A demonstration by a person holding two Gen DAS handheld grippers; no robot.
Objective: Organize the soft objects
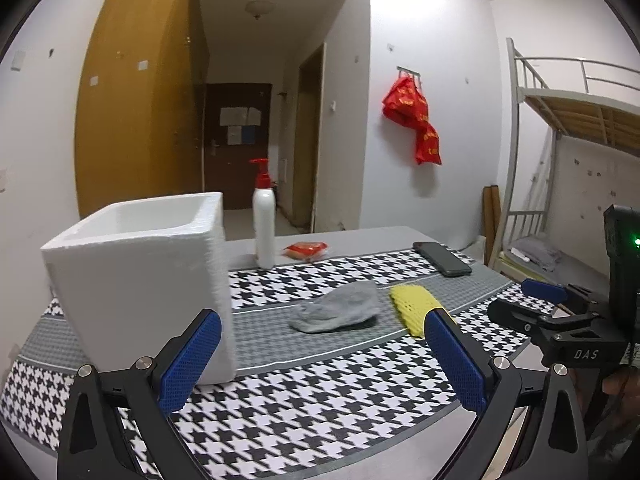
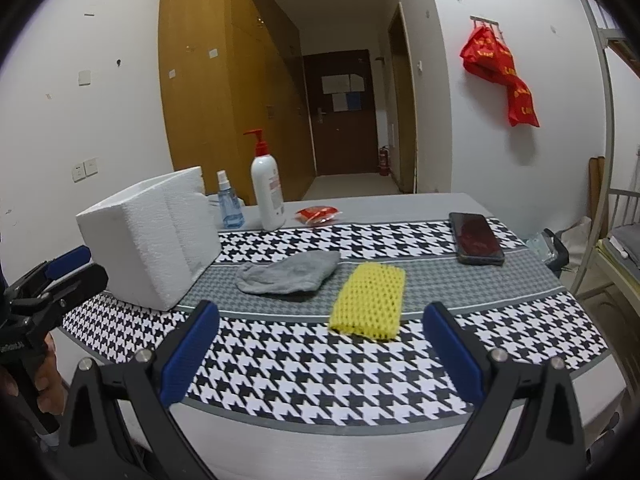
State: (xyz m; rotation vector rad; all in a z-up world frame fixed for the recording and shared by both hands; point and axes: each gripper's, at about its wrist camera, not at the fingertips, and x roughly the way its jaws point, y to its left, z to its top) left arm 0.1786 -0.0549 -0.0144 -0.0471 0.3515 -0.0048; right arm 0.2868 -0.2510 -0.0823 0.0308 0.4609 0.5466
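Observation:
A grey sock (image 1: 338,312) (image 2: 290,273) lies crumpled on the houndstooth mat (image 1: 304,400) (image 2: 304,364). To its right sits a yellow foam net sleeve (image 1: 414,306) (image 2: 370,300). A white foam box (image 1: 140,288) (image 2: 154,236) stands open-topped at the left. My left gripper (image 1: 324,354) is open, low over the mat's front, with the box against its left finger and the sock ahead. My right gripper (image 2: 322,348) is open too, just short of the yellow sleeve. Nothing is between either pair of fingers. Each gripper shows in the other's view (image 1: 548,300) (image 2: 60,270).
A white pump bottle (image 1: 264,220) (image 2: 267,192), a small blue spray bottle (image 2: 230,204) and a red packet (image 1: 306,250) (image 2: 318,214) stand at the table's back. A black phone (image 1: 442,258) (image 2: 476,238) lies at the right. A bunk bed (image 1: 568,128) stands to the right.

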